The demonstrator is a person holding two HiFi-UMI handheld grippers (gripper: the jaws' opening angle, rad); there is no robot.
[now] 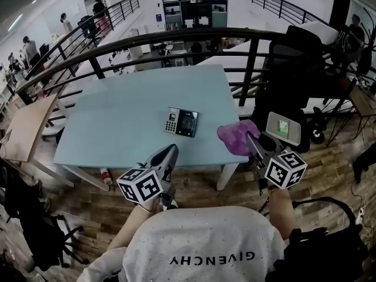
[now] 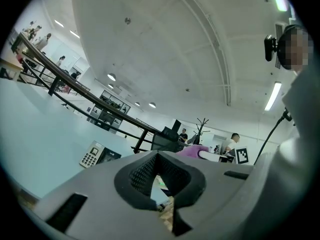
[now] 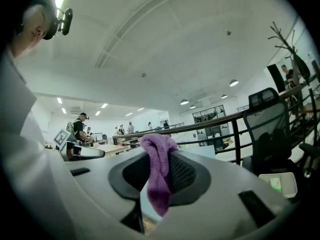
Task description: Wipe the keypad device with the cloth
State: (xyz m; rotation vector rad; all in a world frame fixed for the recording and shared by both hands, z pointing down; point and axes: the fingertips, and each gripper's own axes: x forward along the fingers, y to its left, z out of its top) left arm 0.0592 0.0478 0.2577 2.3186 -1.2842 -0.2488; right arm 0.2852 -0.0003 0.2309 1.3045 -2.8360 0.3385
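The keypad device (image 1: 181, 121), dark with a grey keypad at its left, lies flat near the front middle of the pale blue table (image 1: 117, 122). It also shows in the left gripper view as the keypad device (image 2: 92, 155), far ahead to the left. My right gripper (image 1: 252, 140) is shut on a purple cloth (image 1: 237, 137) that hangs over the table's front right corner. In the right gripper view the cloth (image 3: 159, 176) droops between the jaws of the right gripper (image 3: 157, 156). My left gripper (image 1: 168, 155) hovers off the table's front edge, shut and holding nothing, as the left gripper (image 2: 159, 156) view confirms.
A black railing (image 1: 176, 37) curves behind the table. A black office chair (image 1: 294, 63) and a white device with a small screen (image 1: 283, 128) stand at the right. A wooden table (image 1: 26, 128) is at the left, and a bottle (image 1: 106, 177) lies on the floor under the blue table.
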